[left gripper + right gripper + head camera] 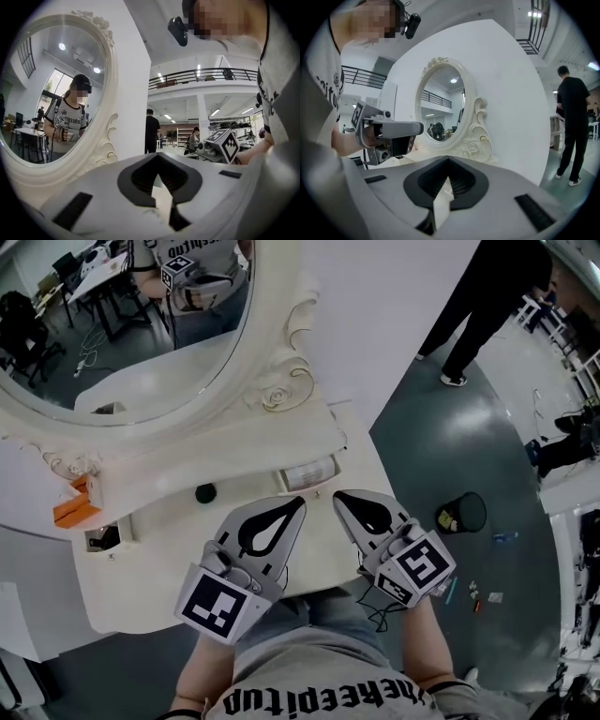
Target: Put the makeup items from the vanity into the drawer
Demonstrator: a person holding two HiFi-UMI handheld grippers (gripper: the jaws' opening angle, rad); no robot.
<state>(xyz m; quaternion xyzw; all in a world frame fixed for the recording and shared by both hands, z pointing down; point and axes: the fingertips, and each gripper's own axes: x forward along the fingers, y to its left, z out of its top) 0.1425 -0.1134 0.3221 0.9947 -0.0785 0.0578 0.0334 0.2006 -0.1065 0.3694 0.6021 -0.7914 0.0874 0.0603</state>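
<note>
Nearest the camera, the left gripper (298, 502) and the right gripper (339, 497) are held side by side over the front edge of the white vanity surface (150, 587), their tips close together but not touching. Each gripper's own view shows its jaws drawn together at the tips with nothing between them — only pale surface shows through the gap behind the pads.

Just beyond the left gripper's tip a small black round item (205, 492) sits alone on the surface. Farther back, a pale rectangular case (309, 472) lies against the foot of the mirror frame, just ahead of the gap between the two grippers. Well to the left, at the surface's edge, is an orange item (75, 506), and just in front of it a small recess holds something dark, too small to tell.

Behind them rises the oval mirror (281, 381) in its carved white frame — it reflects a person holding a gripper. To the right, on the grey floor (422, 437), stand a black bin (461, 513) and, farther off, a person in dark clothes (487, 306).
</note>
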